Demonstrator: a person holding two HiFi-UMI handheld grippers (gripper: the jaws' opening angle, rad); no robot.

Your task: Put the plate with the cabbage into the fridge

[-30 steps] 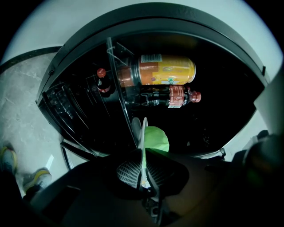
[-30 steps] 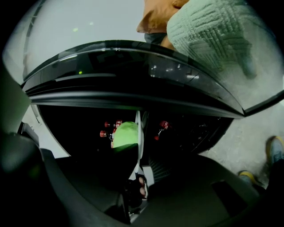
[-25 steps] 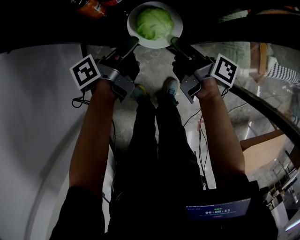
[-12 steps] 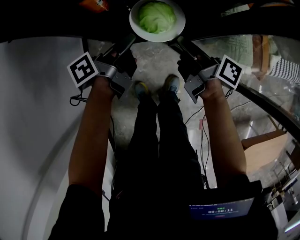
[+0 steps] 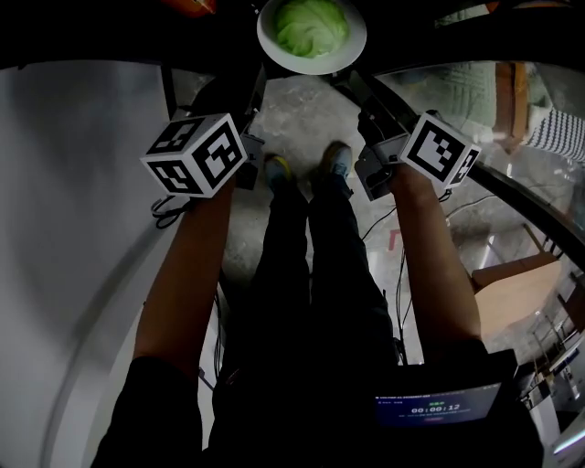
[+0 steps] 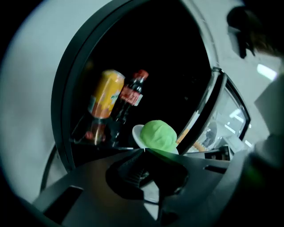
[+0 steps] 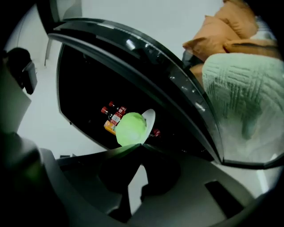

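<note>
Gripping rnd white plate (image 5: 309,64) w/ crinkly cabbage (image 5: 313,26).

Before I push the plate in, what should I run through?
1. Left hand-held gripper shut on the plate rim: ok.
2. Right hand-held gripper shut on the opposite rim: ok.
3. Cabbage sitting on the plate: ok.
4. Fridge door open: ok.
5. Landing spot clear of the orange bottle and cola bottle: cannot tell, interior too dark.
</note>
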